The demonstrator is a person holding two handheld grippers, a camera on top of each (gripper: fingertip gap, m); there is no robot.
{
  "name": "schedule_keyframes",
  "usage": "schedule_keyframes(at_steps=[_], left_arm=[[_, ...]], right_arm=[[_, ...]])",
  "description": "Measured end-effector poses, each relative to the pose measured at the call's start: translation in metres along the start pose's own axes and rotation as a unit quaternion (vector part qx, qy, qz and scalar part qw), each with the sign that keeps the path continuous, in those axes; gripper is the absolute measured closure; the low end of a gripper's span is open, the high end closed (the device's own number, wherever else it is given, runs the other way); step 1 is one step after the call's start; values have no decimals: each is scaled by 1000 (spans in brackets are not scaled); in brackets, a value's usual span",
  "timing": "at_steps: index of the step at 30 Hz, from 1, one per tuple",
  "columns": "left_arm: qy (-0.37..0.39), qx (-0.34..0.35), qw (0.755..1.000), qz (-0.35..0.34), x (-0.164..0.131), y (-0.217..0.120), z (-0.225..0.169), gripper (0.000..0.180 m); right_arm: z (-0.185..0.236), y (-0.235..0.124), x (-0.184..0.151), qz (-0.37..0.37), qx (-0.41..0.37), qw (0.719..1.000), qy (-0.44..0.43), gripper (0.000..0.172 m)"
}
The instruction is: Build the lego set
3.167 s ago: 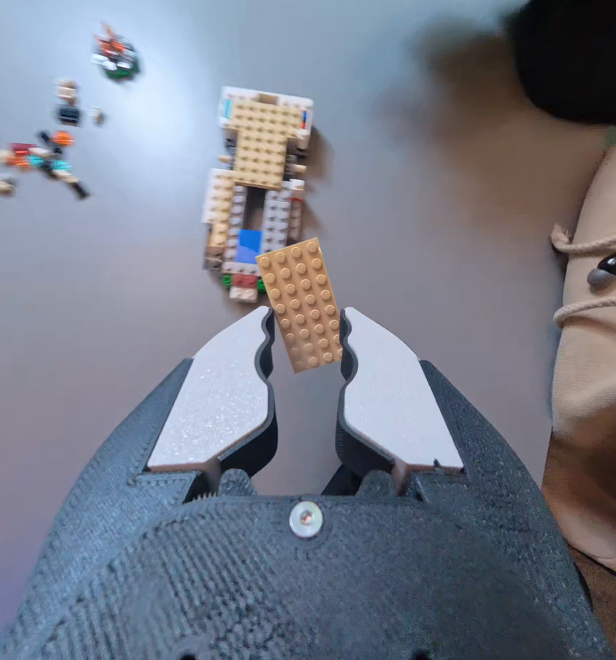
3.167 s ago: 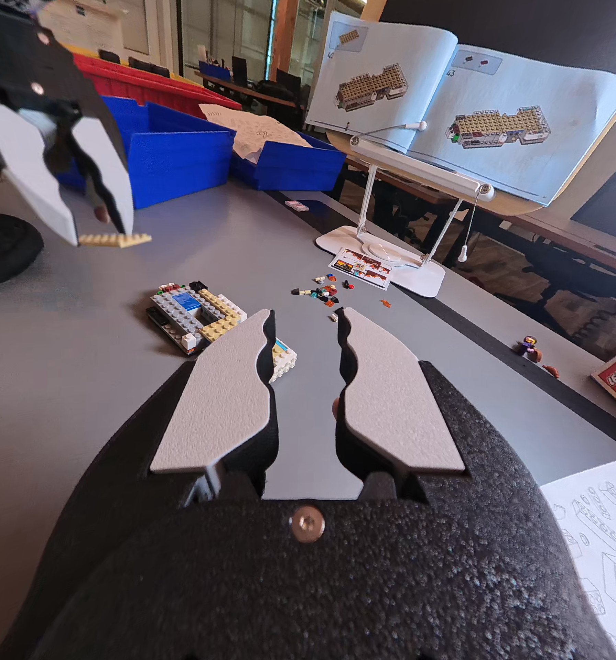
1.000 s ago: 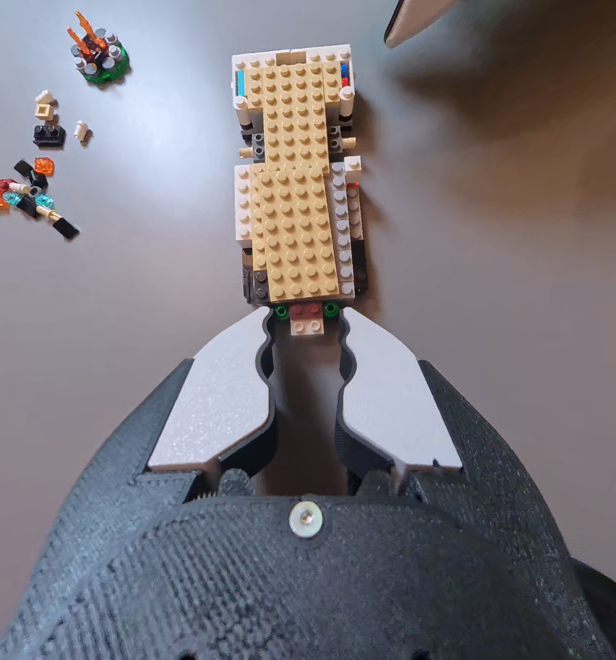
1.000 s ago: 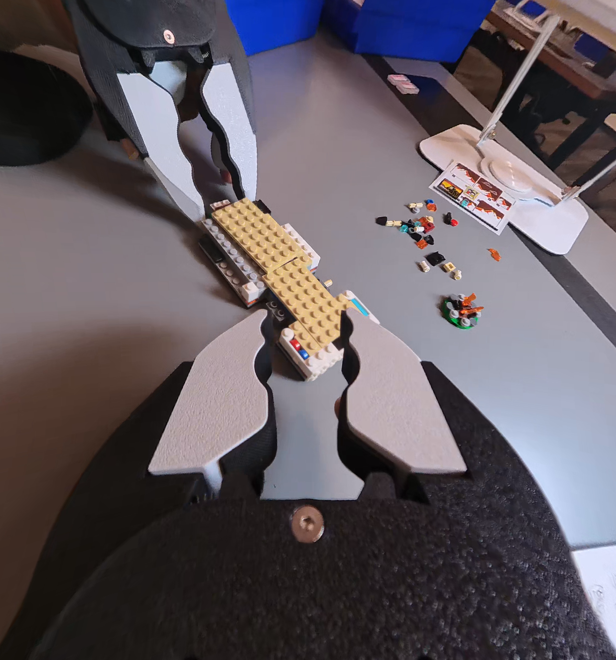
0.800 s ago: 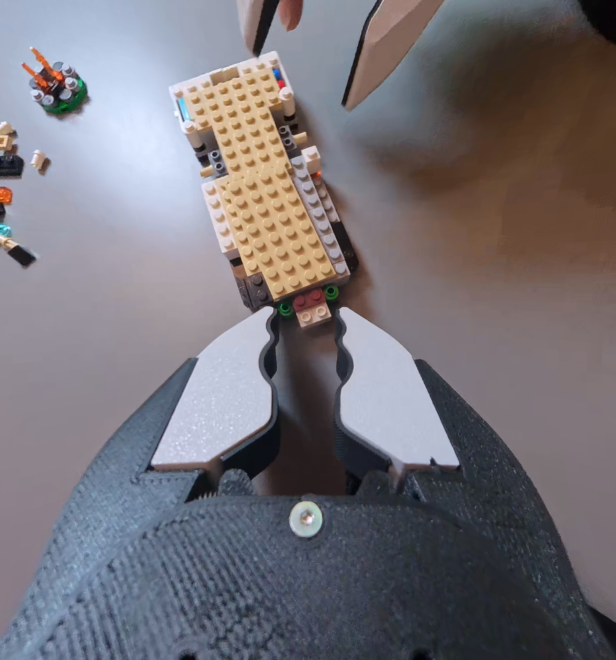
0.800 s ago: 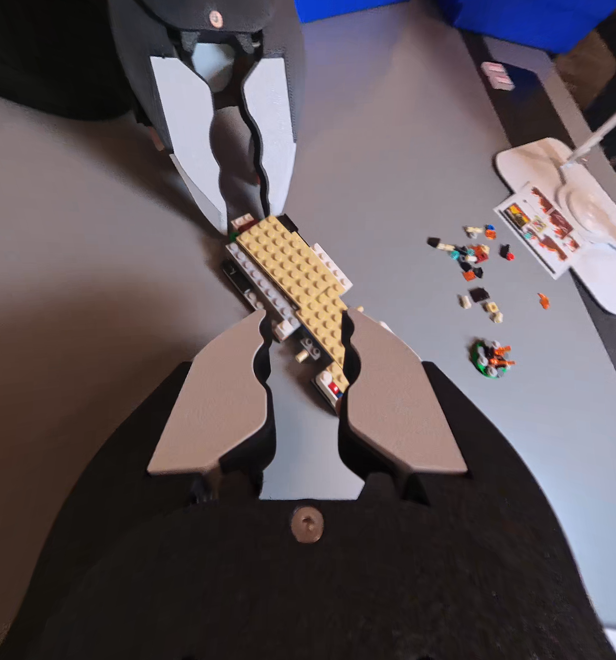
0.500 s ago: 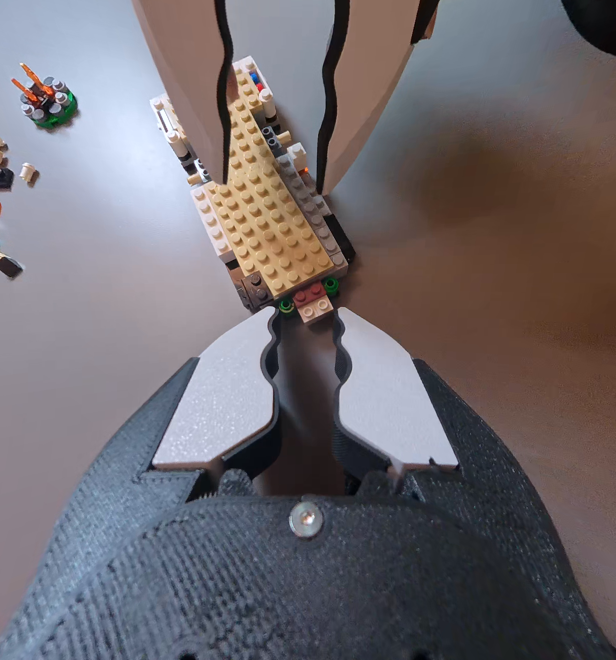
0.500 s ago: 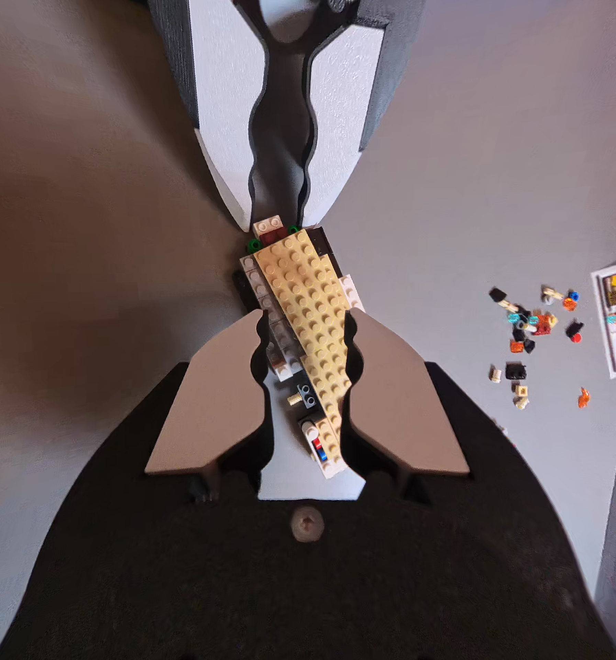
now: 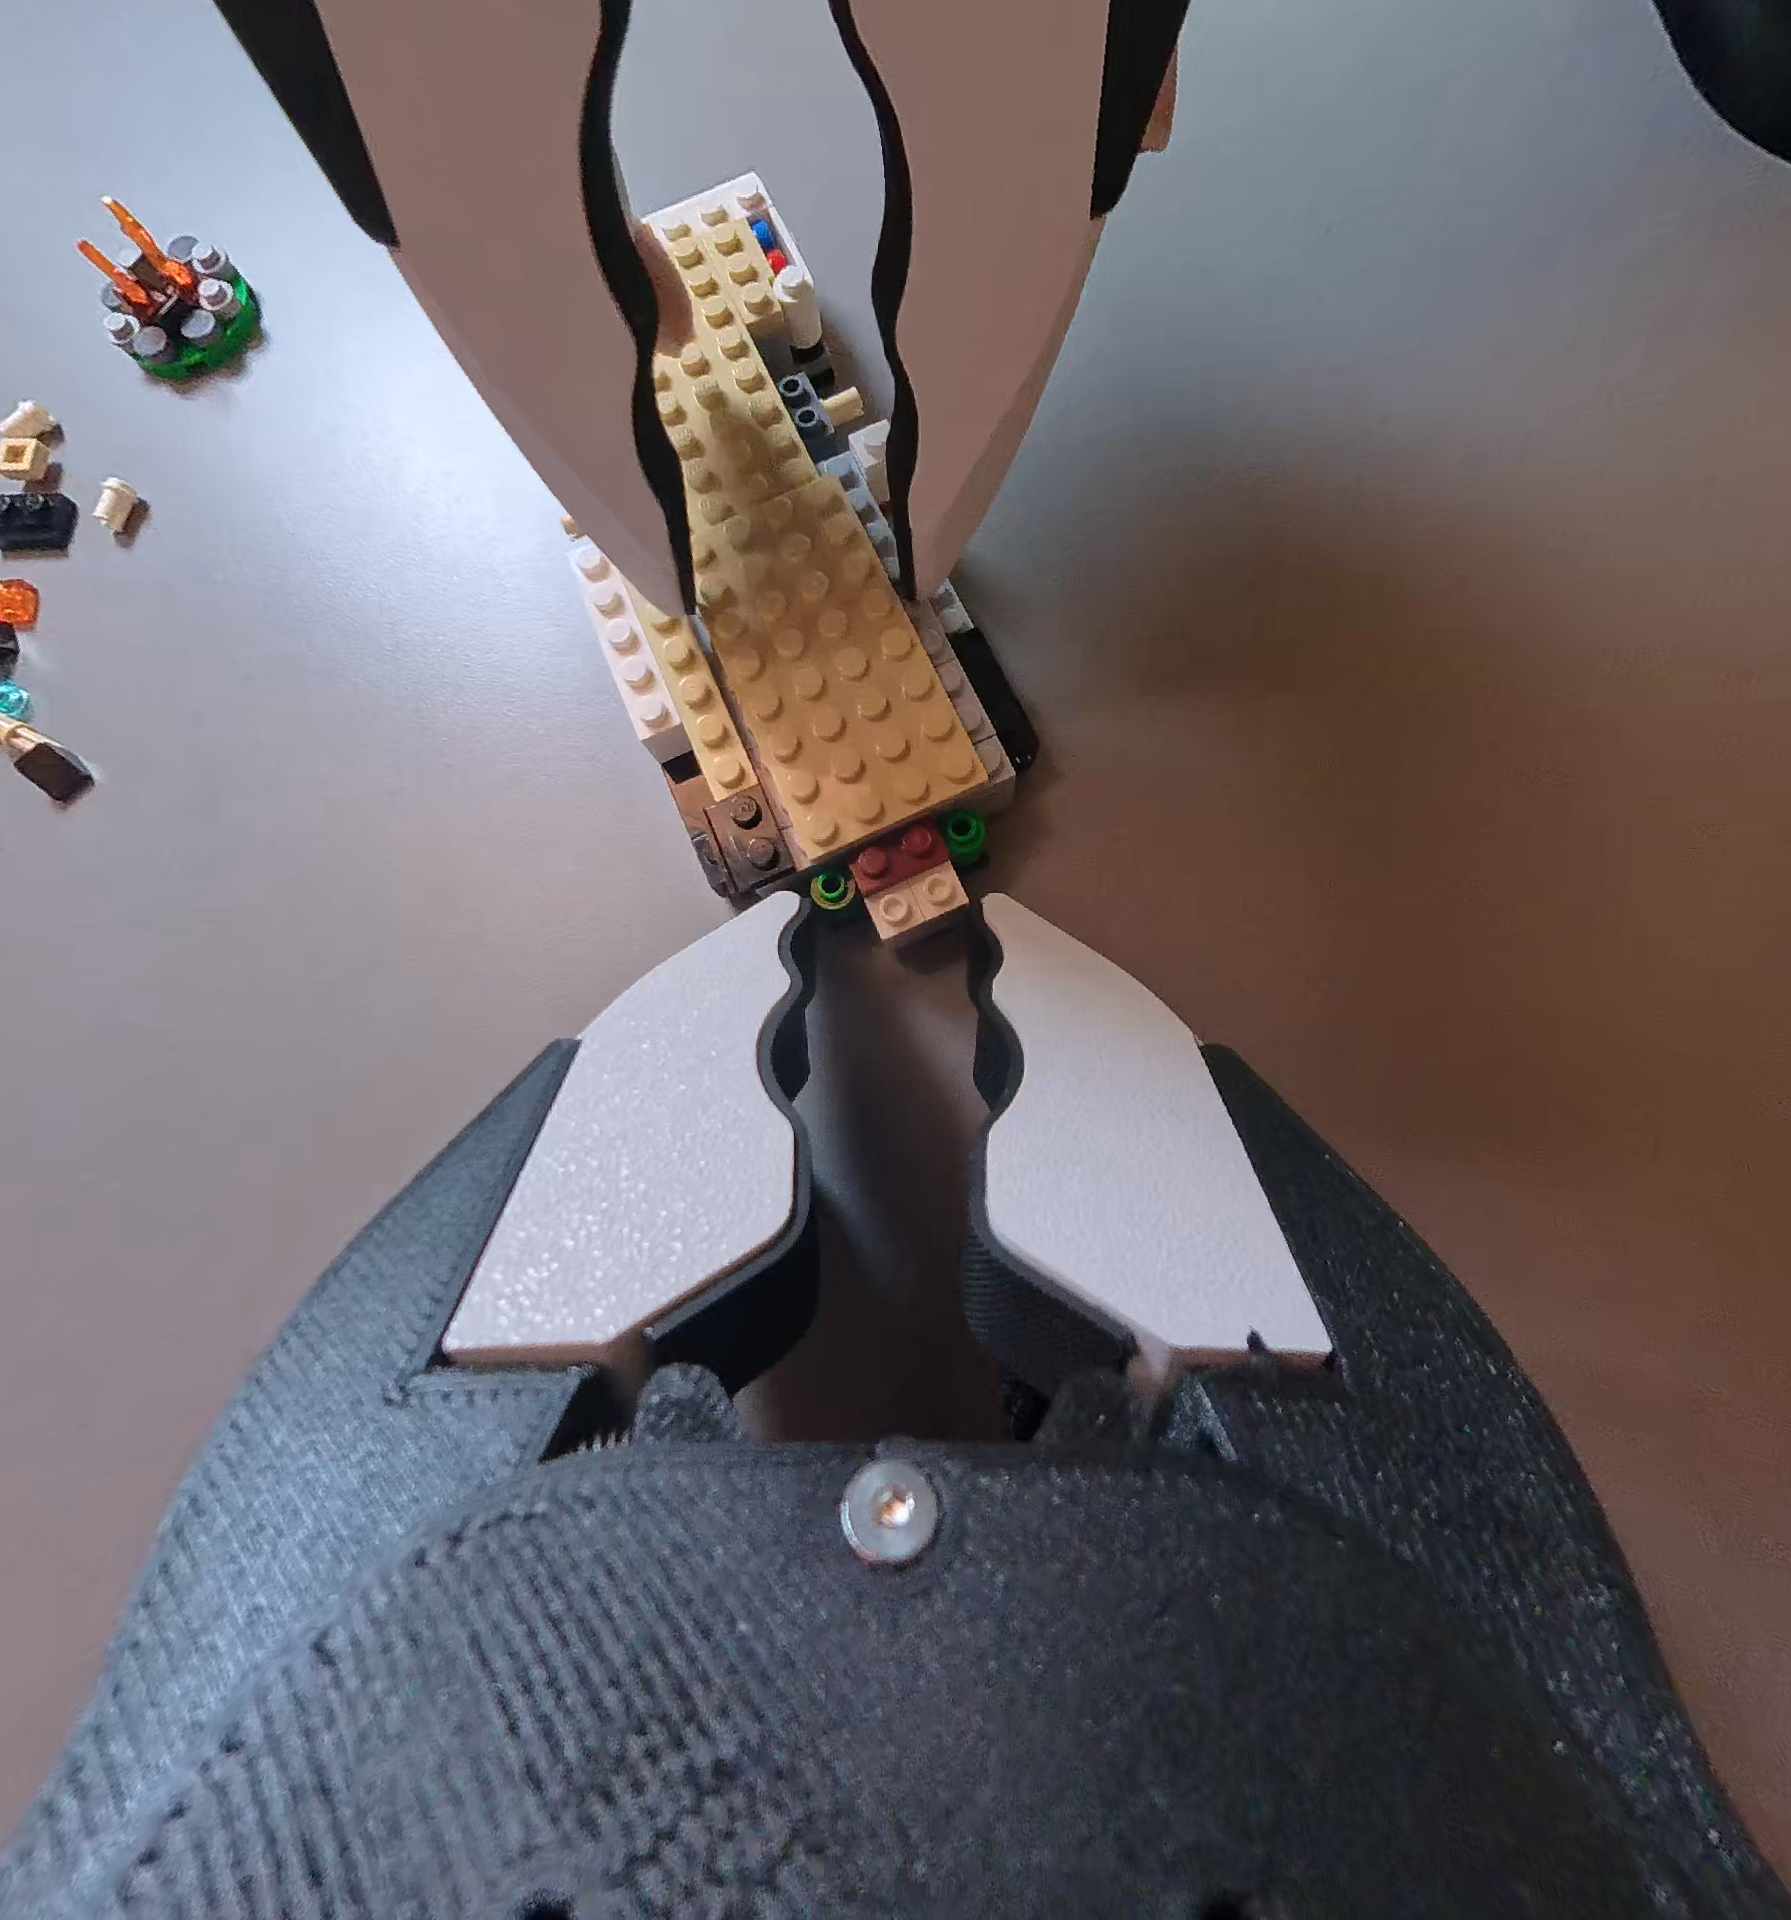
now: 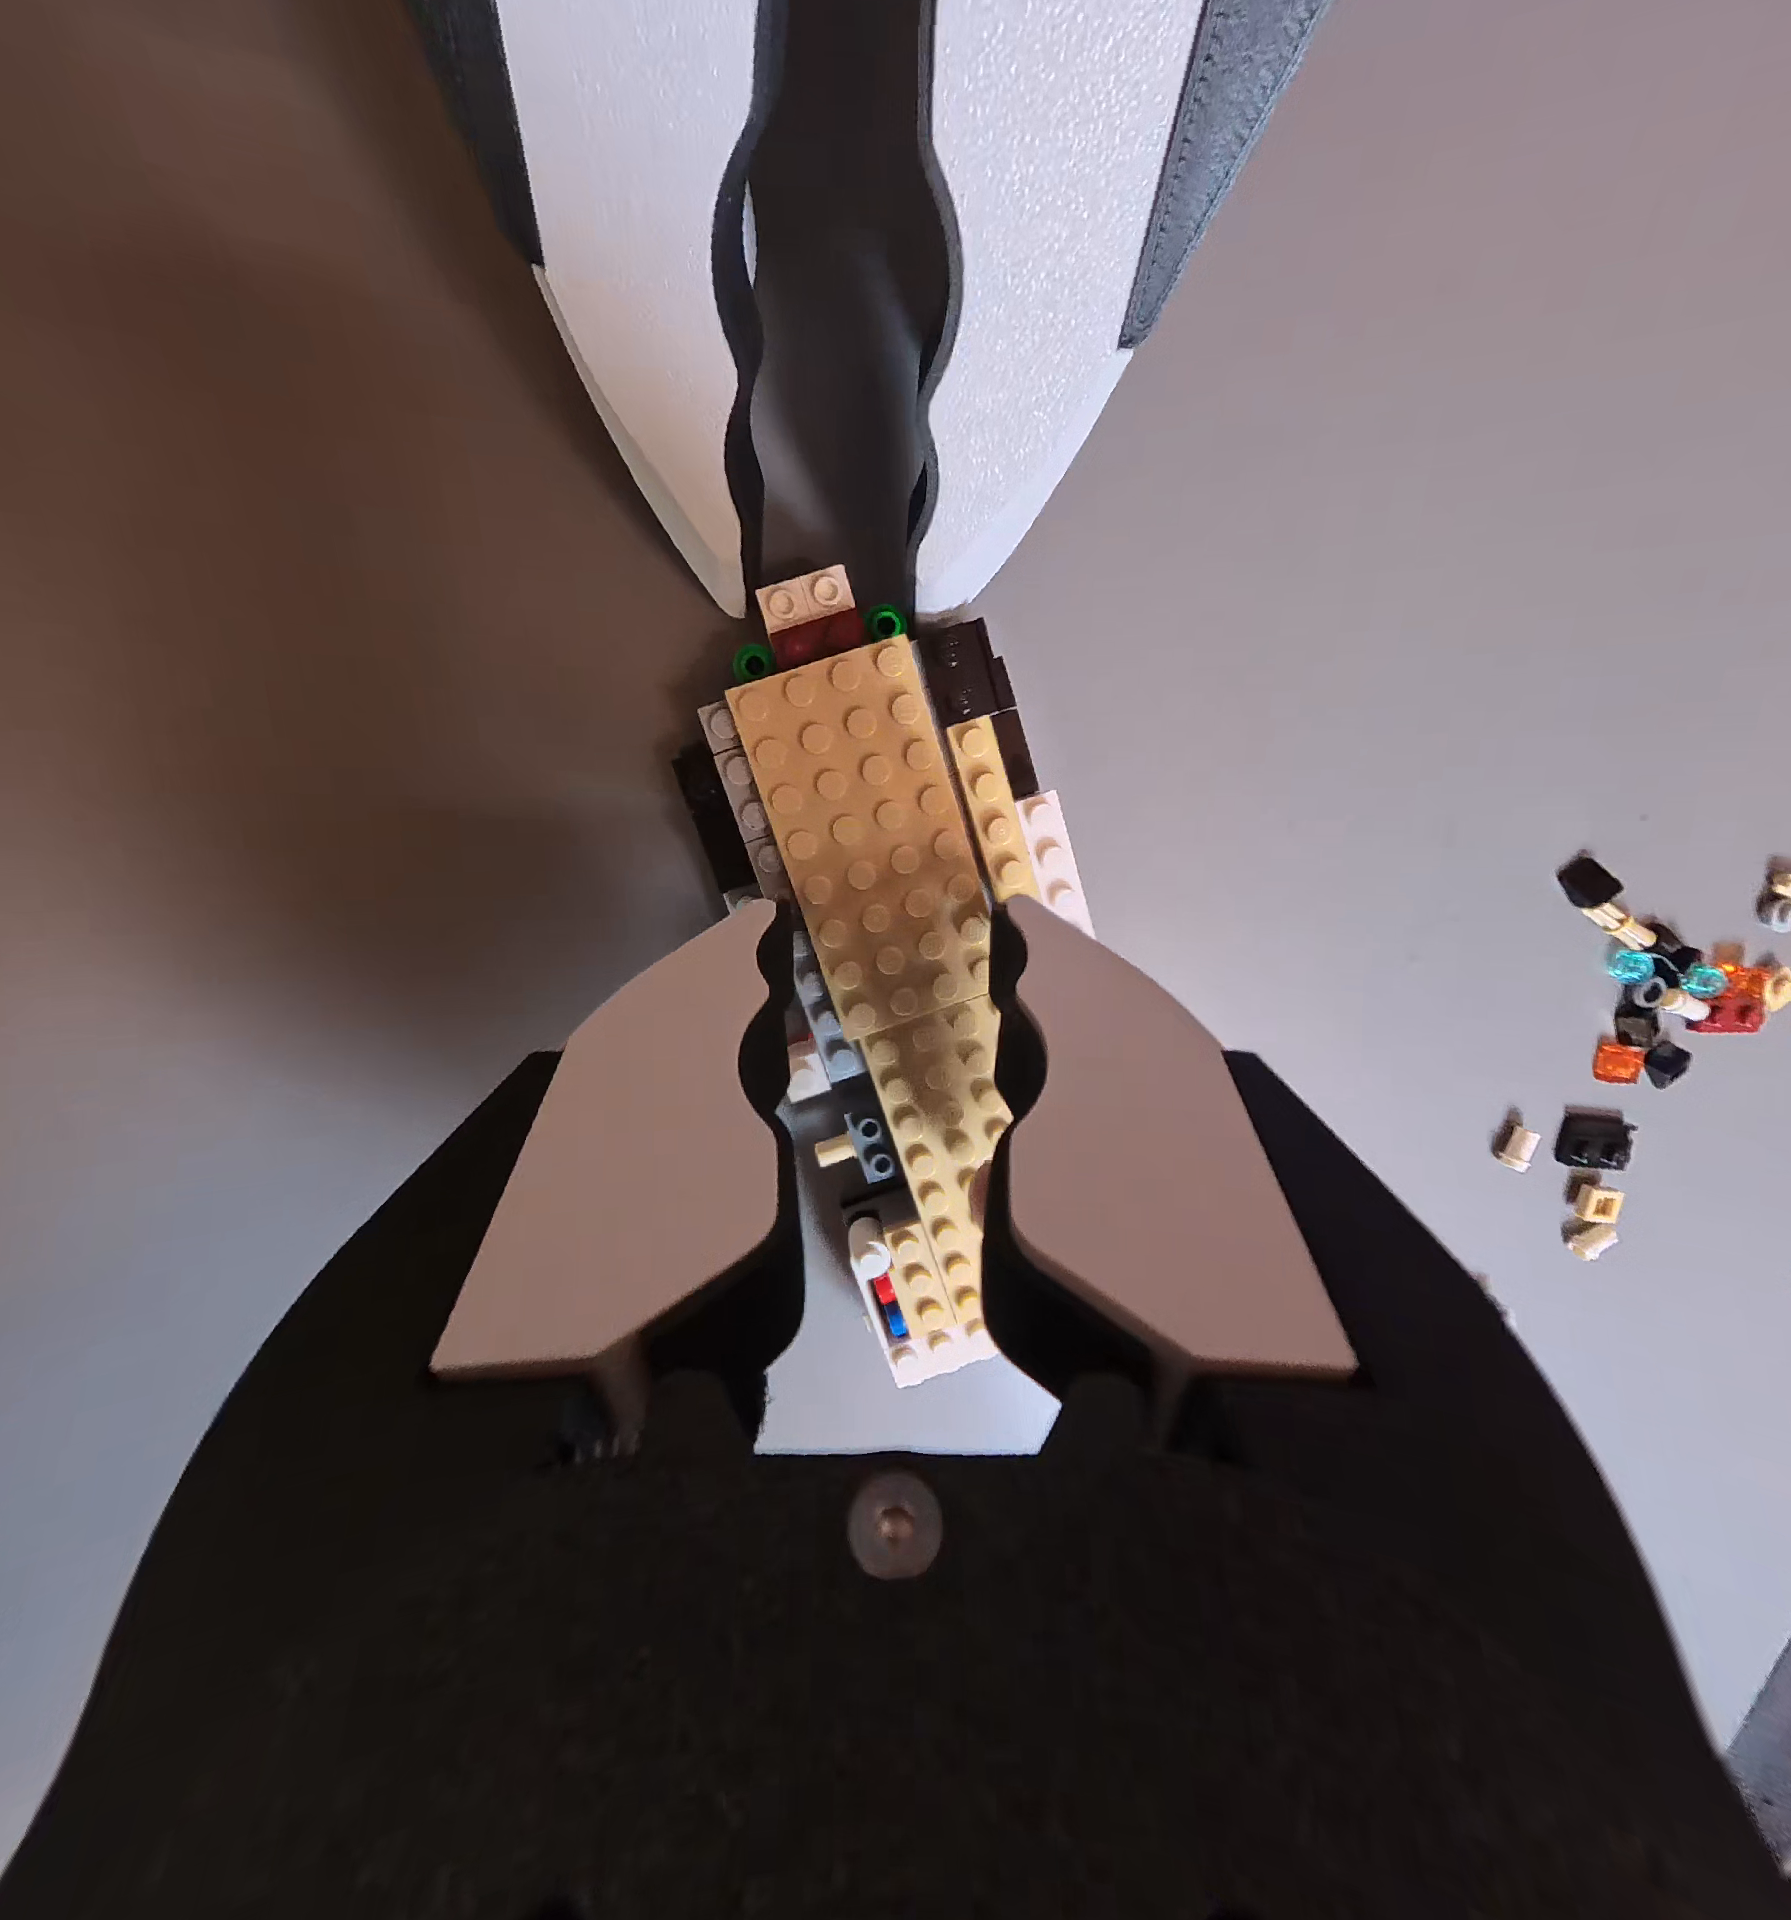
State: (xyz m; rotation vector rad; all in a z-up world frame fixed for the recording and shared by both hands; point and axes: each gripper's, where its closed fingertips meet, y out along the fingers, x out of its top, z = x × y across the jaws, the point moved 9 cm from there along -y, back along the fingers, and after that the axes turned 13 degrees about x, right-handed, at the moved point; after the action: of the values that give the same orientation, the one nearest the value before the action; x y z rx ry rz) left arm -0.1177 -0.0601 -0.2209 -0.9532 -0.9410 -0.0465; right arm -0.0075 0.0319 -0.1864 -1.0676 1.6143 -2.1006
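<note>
Both claws are pointing down at the grey bench (image 9: pixel 299 1039), facing each other from opposite ends of the brick model (image 9: pixel 829 686). The left claw (image 9: pixel 891 914) is standing open, tips just beside the model's small end bricks. The right claw (image 10: pixel 886 925) is straddling the model's tan top; whether its fingers are pressing cannot be told. Loose small pieces (image 10: pixel 1660 1018) are lying apart.

1. Loose small pieces (image 9: pixel 8 623) in black, orange, tan and turquoise are lying scattered on the grey table (image 9: pixel 1390 416)
2. A round green piece (image 9: pixel 179 301) is standing near them, carrying grey studs and orange spikes
3. A black object (image 9: pixel 1784 73) is showing at the table's corner
</note>
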Motion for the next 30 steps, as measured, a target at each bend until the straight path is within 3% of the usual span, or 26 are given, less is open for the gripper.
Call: schedule_keyframes(at_steps=[12, 30], left_arm=[[0, 2, 1000, -3, 0, 0, -1, 152], [1, 1, 1000, -6, -1, -1, -1, 152]], right_arm=[[4, 2, -4, -23, -5, 999, 39, 135], [1, 0, -4, -34, -8, 999, 31, 135]])
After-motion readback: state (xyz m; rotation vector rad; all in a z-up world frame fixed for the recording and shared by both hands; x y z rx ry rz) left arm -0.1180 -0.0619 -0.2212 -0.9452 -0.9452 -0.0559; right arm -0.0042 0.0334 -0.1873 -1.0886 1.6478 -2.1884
